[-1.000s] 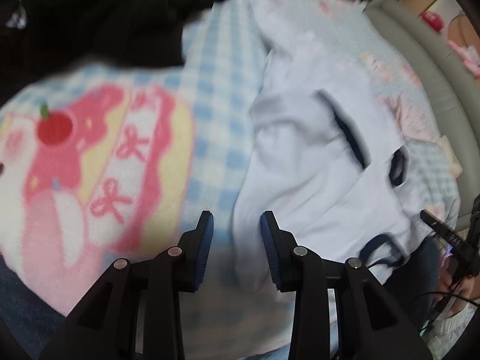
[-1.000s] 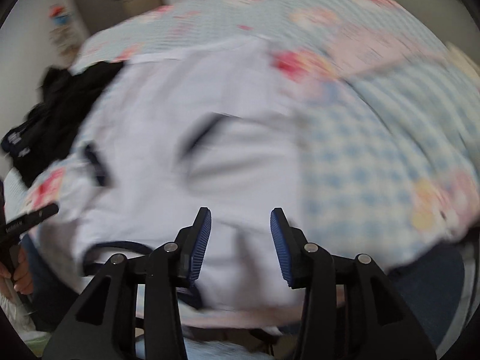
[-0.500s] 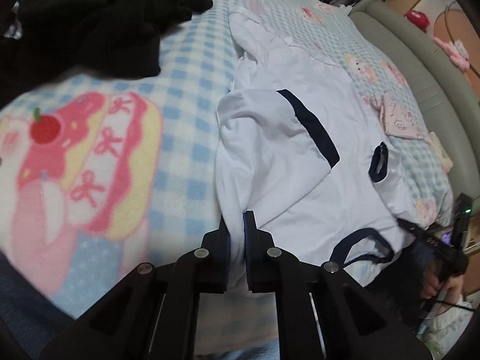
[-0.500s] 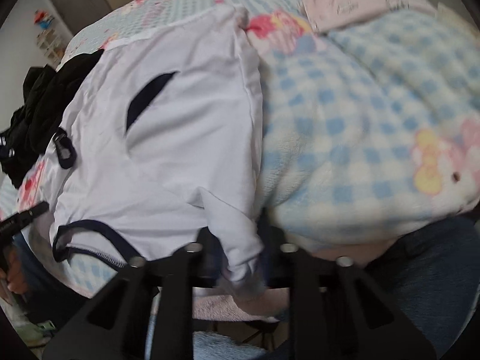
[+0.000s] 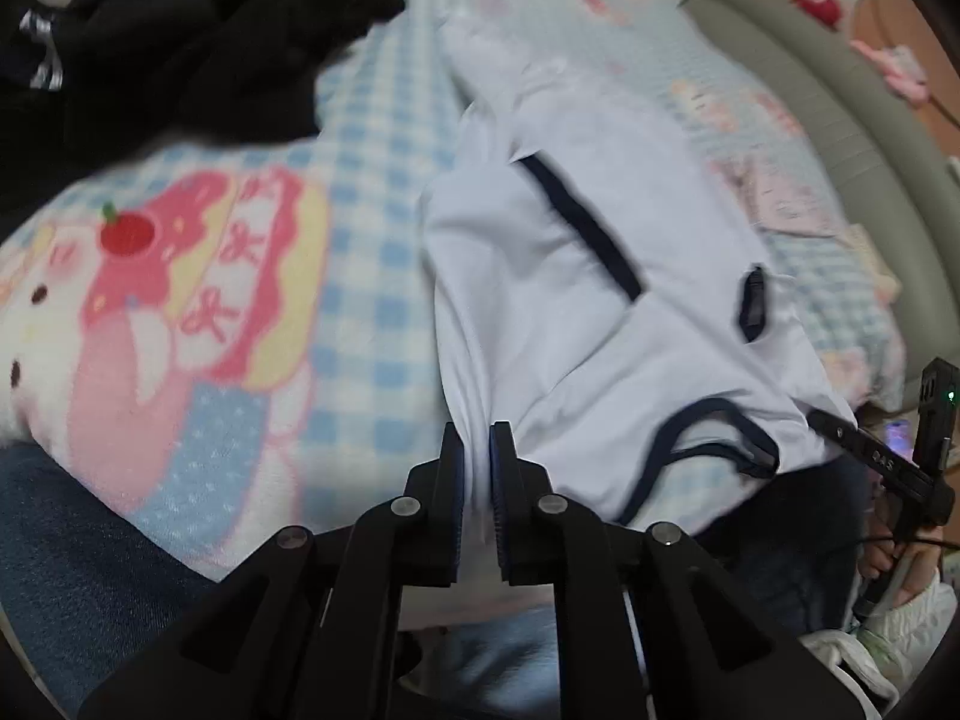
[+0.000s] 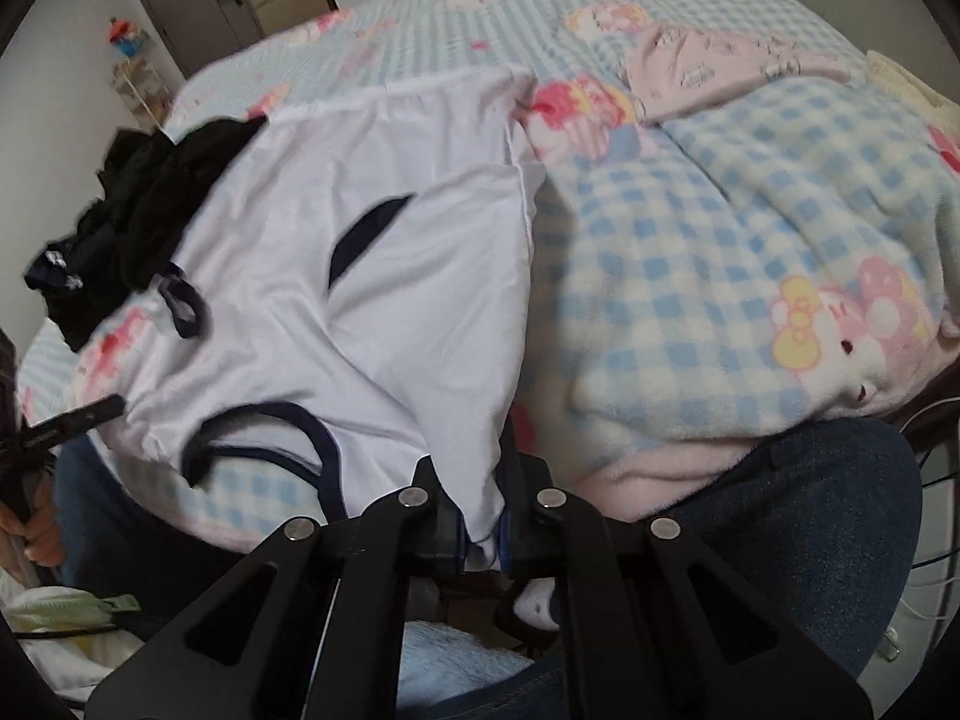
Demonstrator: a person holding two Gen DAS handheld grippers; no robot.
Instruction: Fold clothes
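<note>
A white shirt with navy trim (image 5: 576, 312) lies on the blue checked blanket, its sleeves folded in over the body; it also shows in the right wrist view (image 6: 360, 300). My left gripper (image 5: 477, 450) is shut on the shirt's near left shoulder edge. My right gripper (image 6: 483, 531) is shut on the shirt's near right shoulder edge, which hangs lifted off the blanket. The navy neckline (image 5: 708, 438) lies between the two grips, also visible in the right wrist view (image 6: 264, 438).
A heap of black clothes (image 5: 174, 42) lies at the far left, also seen from the right wrist (image 6: 138, 222). A small pink cloth (image 6: 720, 69) lies far right. The blanket (image 6: 720, 252) covers the bed; a grey bed rim (image 5: 840, 120) runs along the right.
Both grippers went from open to shut on the shirt's near shoulder edges. They have since pulled the near edge up and toward me, bunching the cloth.
</note>
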